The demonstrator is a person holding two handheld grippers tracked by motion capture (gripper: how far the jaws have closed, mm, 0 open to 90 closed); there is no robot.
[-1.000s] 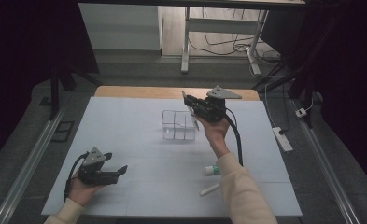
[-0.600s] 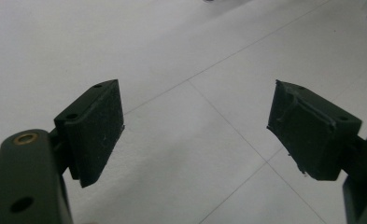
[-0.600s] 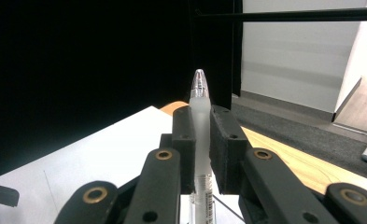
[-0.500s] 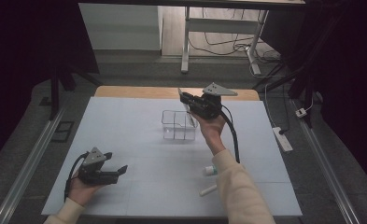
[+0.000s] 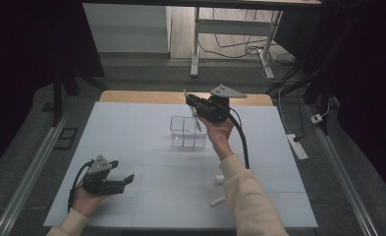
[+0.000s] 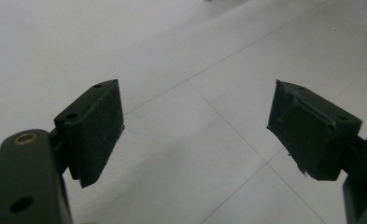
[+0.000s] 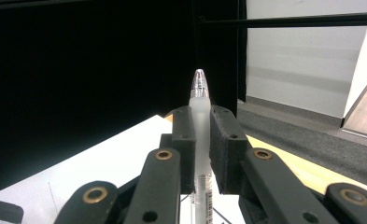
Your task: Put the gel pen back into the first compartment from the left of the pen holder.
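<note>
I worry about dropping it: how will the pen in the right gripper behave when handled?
The pen looks stiff, slim and probably light. Its smooth round barrel may slip between the right gripper pads or roll if laid down.

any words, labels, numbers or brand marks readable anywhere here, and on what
No text can be read.
Pen clamped in the right gripper: a barcode-like sticker low on its barrel, too small and blurred to read.
Clear box, table, left gripper pads: no marking visible.
White pieces near the right sleeve: too small to tell.
</note>
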